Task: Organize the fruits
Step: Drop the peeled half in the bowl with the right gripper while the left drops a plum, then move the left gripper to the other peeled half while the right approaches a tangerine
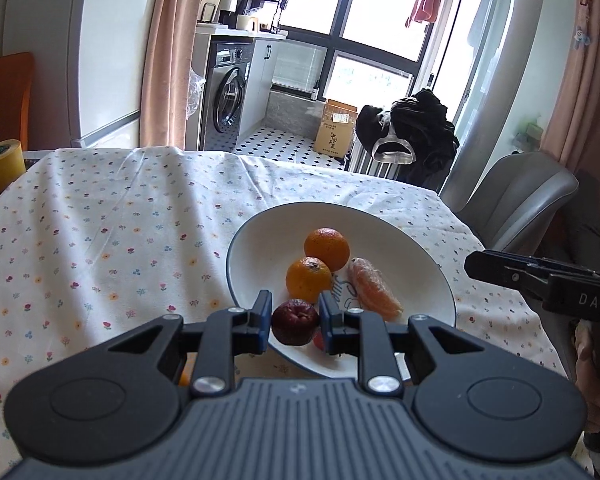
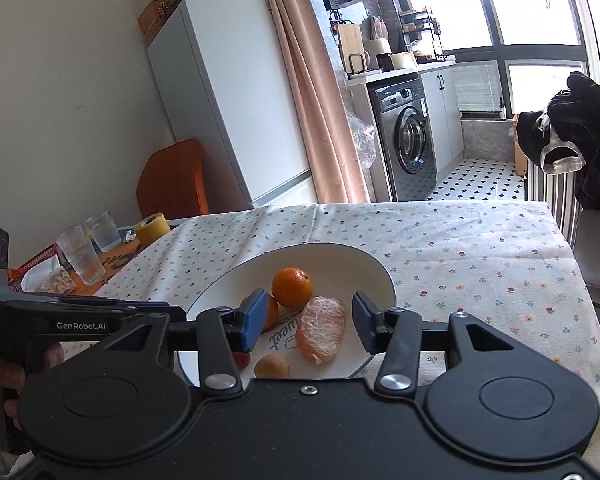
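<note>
A glossy, smooth white ceramic bowl is sitting on a matt, creased cotton-like tablecloth. Dimpled orange peel is catching soft light. A peeled segment is gleaming under clear plastic wrap. Matt black plastic gripper arms are showing shiny metal rivets.

The left wrist view rides low behind the left claw, close over the near rim of the plate, facing across the desk toward the window. The right wrist view sits behind the right claw, equally near, angled toward the fridge. Both share the plate, the desk and the washing machine.
</note>
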A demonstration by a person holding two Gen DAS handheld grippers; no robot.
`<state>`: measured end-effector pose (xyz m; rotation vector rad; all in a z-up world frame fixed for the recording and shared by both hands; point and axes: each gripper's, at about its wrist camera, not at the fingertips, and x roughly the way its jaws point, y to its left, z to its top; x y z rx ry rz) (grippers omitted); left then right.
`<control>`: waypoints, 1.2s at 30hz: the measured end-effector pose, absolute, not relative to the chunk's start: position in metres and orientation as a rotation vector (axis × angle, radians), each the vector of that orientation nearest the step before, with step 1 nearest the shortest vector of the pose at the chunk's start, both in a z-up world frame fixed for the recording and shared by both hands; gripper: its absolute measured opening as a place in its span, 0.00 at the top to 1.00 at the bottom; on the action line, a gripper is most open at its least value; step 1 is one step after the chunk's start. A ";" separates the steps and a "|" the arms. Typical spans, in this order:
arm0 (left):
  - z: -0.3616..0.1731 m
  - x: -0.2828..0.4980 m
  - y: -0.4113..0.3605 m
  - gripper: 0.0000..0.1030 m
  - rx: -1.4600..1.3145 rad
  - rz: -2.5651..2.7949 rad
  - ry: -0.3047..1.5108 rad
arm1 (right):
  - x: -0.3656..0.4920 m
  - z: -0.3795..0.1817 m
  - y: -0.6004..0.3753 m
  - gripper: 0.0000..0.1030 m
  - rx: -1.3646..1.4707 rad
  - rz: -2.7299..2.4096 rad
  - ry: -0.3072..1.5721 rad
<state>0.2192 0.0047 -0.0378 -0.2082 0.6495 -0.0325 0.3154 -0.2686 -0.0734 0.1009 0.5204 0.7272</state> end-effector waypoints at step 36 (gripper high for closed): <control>-0.019 0.158 0.000 0.13 -0.155 0.020 0.599 | 0.248 -0.076 -0.284 0.05 0.065 0.683 0.506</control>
